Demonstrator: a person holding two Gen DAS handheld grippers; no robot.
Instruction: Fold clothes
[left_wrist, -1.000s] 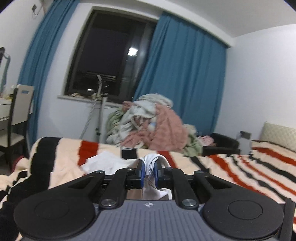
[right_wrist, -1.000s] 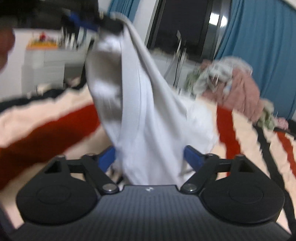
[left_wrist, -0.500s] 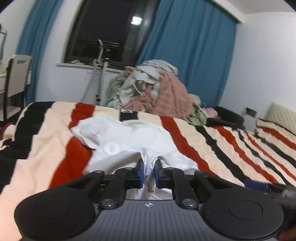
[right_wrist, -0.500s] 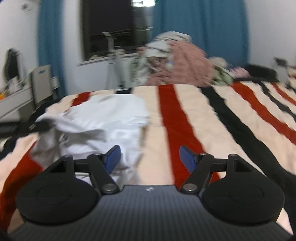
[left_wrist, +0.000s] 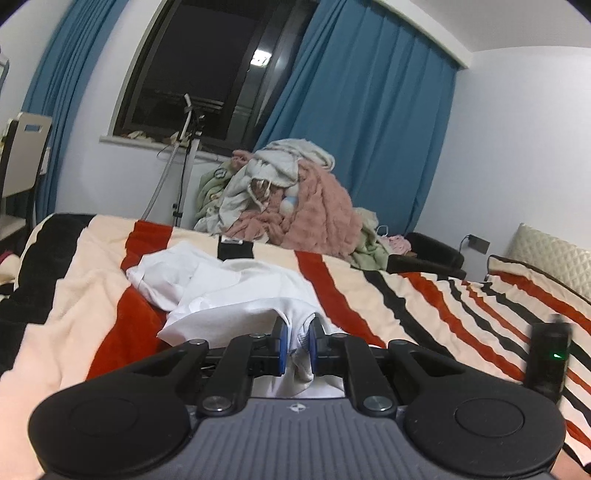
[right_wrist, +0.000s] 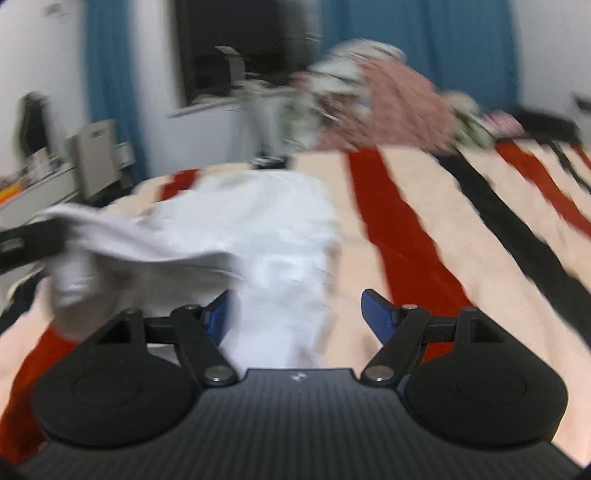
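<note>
A crumpled white garment (left_wrist: 229, 288) lies on the striped bed blanket (left_wrist: 88, 295). My left gripper (left_wrist: 296, 341) is shut on a bunched edge of the white garment, which hangs down between its blue pads. In the blurred right wrist view, the white garment (right_wrist: 266, 236) lies spread ahead. My right gripper (right_wrist: 295, 314) is open and empty, low over the garment's near part. The left gripper (right_wrist: 26, 240) shows at the left edge there, lifting a corner of the cloth.
A heap of unfolded clothes with a pink blanket (left_wrist: 291, 206) sits at the bed's far side under blue curtains. A black folded item (left_wrist: 235, 248) lies behind the garment. A chair (left_wrist: 22, 162) stands at left, a pillow (left_wrist: 546, 258) at right.
The left gripper lowered the garment from hanging in the air onto the bed, still holding its edge. The right gripper swung away, then back over the garment, jaws open throughout.
</note>
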